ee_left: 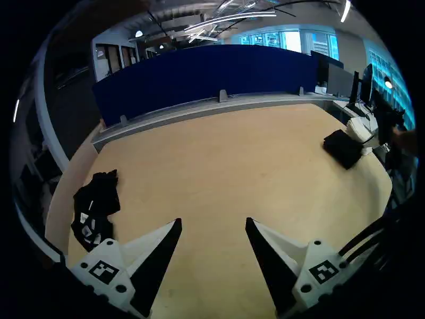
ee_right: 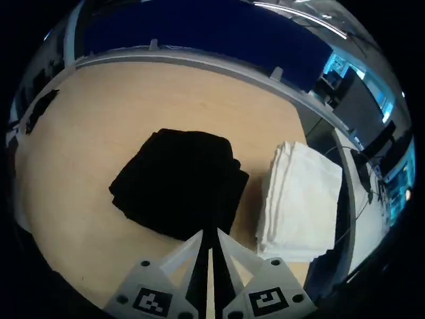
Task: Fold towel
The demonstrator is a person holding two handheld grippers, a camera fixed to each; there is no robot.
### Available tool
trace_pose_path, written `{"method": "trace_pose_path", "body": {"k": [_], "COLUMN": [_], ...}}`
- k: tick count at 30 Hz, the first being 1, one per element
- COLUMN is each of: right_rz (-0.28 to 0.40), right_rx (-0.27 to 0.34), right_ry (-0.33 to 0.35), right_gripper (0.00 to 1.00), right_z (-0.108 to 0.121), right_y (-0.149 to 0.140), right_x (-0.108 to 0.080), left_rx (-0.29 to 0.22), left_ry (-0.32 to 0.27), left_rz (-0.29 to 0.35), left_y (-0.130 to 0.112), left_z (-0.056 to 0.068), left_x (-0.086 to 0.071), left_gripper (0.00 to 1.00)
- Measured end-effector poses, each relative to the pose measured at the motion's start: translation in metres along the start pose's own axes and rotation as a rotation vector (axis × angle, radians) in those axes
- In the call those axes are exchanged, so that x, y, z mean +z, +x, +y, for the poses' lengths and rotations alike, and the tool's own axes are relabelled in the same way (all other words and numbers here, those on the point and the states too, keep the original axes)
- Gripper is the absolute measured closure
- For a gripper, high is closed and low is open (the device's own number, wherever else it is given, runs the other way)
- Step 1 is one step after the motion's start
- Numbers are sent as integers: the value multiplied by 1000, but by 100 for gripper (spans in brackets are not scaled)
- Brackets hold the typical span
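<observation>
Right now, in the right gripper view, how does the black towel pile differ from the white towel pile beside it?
The black towel pile is dark; the white towel pile is pale. The black one lies toward the middle of the table; the white one sits by its edge. The black one's edges look uneven; the white one's layers line up neatly. Both are folded.

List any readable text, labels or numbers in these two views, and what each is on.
No readable words or numbers in either view.
On the left tool and right tool: black-and-white square markers, coded patterns, not text.
On the crumpled black cloth: white patches, too small to read.
</observation>
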State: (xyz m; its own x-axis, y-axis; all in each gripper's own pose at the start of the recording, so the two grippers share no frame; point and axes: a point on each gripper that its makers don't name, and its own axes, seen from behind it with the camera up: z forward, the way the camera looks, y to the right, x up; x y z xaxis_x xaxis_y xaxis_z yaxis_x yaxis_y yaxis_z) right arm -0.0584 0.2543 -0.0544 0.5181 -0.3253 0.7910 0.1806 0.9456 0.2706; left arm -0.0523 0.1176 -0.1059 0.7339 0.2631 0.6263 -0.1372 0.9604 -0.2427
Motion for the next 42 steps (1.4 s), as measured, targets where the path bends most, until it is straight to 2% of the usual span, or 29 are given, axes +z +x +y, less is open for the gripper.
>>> {"method": "trace_pose_path", "body": {"k": [9, 18, 24, 28, 30, 32, 36, 37, 38, 42], "right_rz": [-34, -52, -40, -19, -7, 0, 9, 11, 12, 22], "right_rx": [57, 84, 96, 102, 105, 107, 113, 116, 118, 133], "right_ry": [-6, -11, -24, -29, -31, -33, -44, -44, -44, -31], "right_gripper": [97, 97, 95, 92, 89, 82, 47, 43, 40, 37], "right_z": [-3, -6, -5, -4, -4, -5, -6, -6, -7, -13], "right_y": [-26, -34, -31, -27, -25, -25, -26, -26, -27, -26], "right_x": [15, 25, 26, 19, 15, 12, 5, 4, 3, 1], "left_rx": [12, 16, 18, 19, 19, 18, 17, 17, 17, 17], "left_ry": [5, 5, 2, 1, 1, -1, -4, -5, -6, -9], "left_rz": [-4, -4, -4, -5, -6, -5, -2, -1, 0, 3], "left_y": [0, 3, 3, 3, 3, 3, 4, 4, 5, 5], "left_z": [-1, 4, 5, 5, 5, 5, 4, 4, 4, 3], "left_x": [-1, -3, -2, -1, -1, -1, -1, -1, -1, -2], "left_gripper": [11, 11, 11, 11, 11, 11, 11, 11, 11, 12]}}
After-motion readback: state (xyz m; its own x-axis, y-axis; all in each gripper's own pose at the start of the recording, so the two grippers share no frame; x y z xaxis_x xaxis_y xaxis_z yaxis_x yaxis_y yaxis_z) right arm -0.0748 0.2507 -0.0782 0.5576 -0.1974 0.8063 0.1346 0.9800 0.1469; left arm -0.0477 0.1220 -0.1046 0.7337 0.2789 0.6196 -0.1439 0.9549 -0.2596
